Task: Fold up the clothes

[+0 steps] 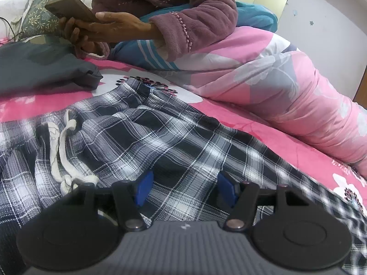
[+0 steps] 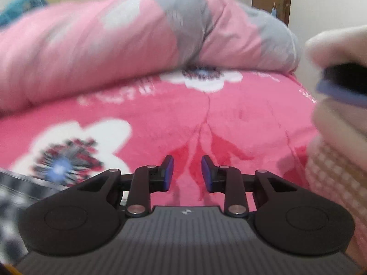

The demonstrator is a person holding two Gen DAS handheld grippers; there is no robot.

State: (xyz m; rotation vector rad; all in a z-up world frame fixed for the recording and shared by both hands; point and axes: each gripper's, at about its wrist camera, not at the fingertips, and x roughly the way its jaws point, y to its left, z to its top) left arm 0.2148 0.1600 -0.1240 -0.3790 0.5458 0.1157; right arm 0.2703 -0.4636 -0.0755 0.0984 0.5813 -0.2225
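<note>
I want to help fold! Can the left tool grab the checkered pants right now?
Probably yes. The left tool is open and sits right over the checkered pants, with nothing between its fingers and the cloth. The white drawstring lies off to one side, not in the way.

bed under bright pink floral bedsheet (image 2: 240,114), rolled pale pink quilt (image 1: 298,105) along far side, plain white wall (image 1: 325,11) behind, brown wooden door frame (image 2: 270,0).

A bedroom in a home: a bed under a pink flowered blanket (image 2: 229,114), a rolled pink quilt (image 1: 286,96), a pillow (image 1: 36,16), clothes lying about, a person (image 1: 174,11) sitting with a phone (image 1: 68,8).
</note>
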